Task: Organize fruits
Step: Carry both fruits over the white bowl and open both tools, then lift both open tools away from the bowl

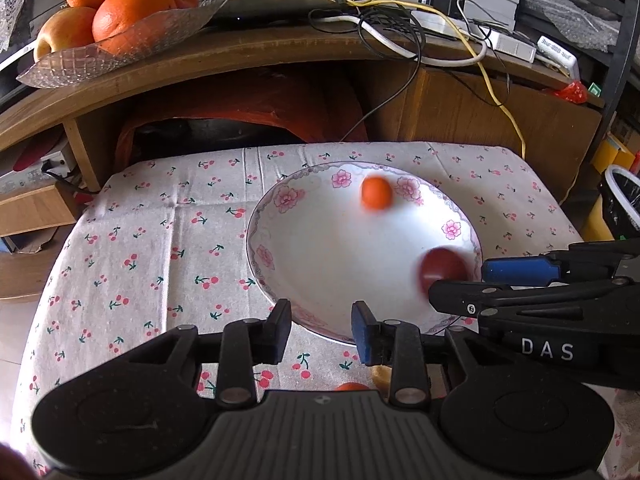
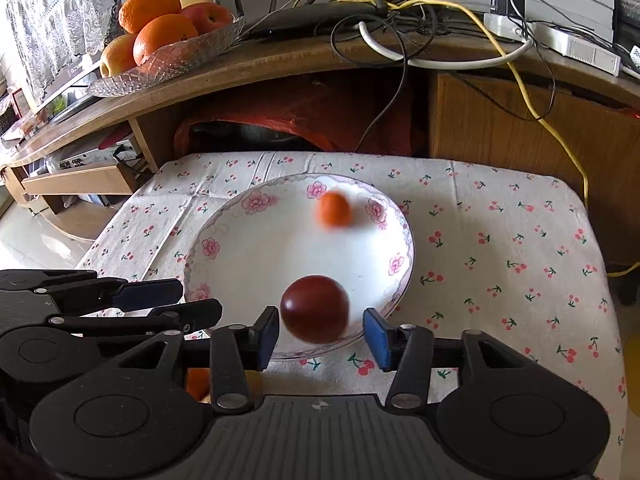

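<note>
Right tool [image 2: 320,334] held wide open, empty, dark red fruit [image 2: 315,308] blurred between its fingers over flowered plate [image 2: 240,256], small orange fruit [image 2: 334,210] on plate, left tool [image 1: 320,322] open, empty.

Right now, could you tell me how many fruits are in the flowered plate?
2. A small orange fruit lies near the far rim of the plate; a dark red fruit is at the near rim, between the open right tongs. Both look blurred.
</note>
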Motion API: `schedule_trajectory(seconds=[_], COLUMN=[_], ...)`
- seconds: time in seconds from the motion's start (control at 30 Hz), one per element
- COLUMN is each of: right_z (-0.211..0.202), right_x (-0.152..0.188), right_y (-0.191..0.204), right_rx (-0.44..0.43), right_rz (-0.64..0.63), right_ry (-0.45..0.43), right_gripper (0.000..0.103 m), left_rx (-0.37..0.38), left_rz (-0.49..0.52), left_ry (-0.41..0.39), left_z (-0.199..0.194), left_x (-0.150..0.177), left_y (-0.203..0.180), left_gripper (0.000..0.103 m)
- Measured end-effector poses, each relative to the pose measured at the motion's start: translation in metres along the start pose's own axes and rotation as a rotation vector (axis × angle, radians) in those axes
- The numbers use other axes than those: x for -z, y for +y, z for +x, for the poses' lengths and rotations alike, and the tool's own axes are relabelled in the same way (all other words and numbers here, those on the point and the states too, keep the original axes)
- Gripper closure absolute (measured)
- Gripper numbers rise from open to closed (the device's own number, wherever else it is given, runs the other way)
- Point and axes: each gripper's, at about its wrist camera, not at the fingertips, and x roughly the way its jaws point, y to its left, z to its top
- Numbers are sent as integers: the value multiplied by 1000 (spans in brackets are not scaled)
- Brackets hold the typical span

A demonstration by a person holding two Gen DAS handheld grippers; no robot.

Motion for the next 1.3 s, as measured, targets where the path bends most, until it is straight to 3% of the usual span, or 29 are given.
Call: schedule_trajectory(seconds=[1.3], right_z=[-15], right_x=[8], right_y=[-1], right_rx=[-5], right_rz=[-11], right_ry=[-5], right_gripper=[55], left_rx=[12], left_rz=[44], left_ry=[-10], left_z=[-11], left_x=[6], left_y=[-9], left_gripper=[57])
